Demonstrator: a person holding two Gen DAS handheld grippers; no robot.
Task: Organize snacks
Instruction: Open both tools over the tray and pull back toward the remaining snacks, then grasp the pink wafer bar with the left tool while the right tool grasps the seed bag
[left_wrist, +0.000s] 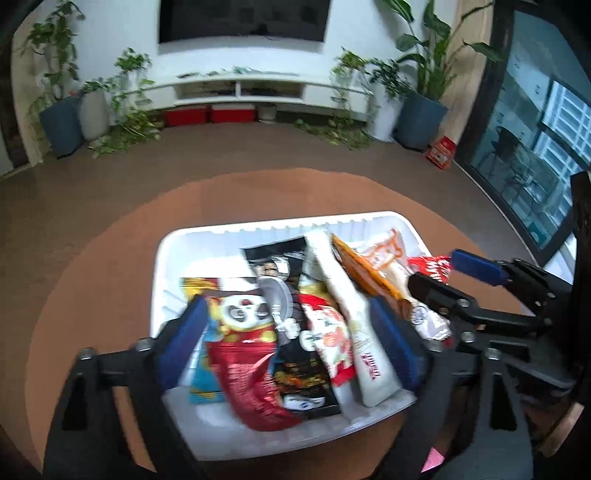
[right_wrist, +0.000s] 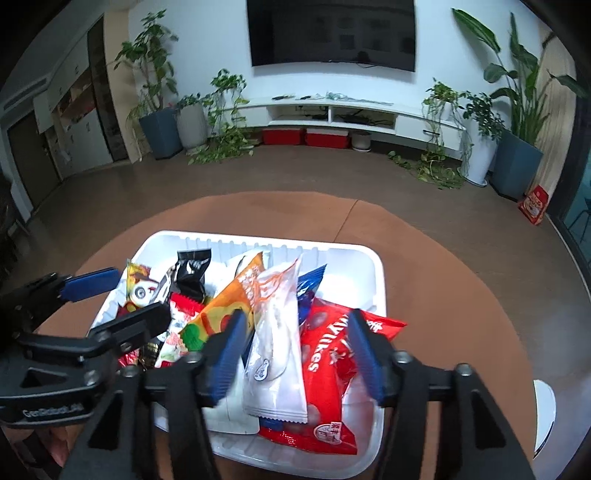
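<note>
The snack packets are all gathered in the white plastic tray (right_wrist: 373, 266) on the round brown tabletop (right_wrist: 461, 288); none is seen on the bare tabletop. The left gripper (left_wrist: 291, 339) is spread wide over the panda packet (left_wrist: 240, 325), pinching nothing. The right gripper (right_wrist: 295, 350) is likewise spread, astride the clear bun packet (right_wrist: 277, 332) and red packet (right_wrist: 325, 369). The sorting is judged nearly complete, with only tidying left.

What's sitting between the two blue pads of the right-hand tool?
In the right wrist view, a clear packet and a red Mylikes bag lie between the open right tool pads, in the white tray.
</note>
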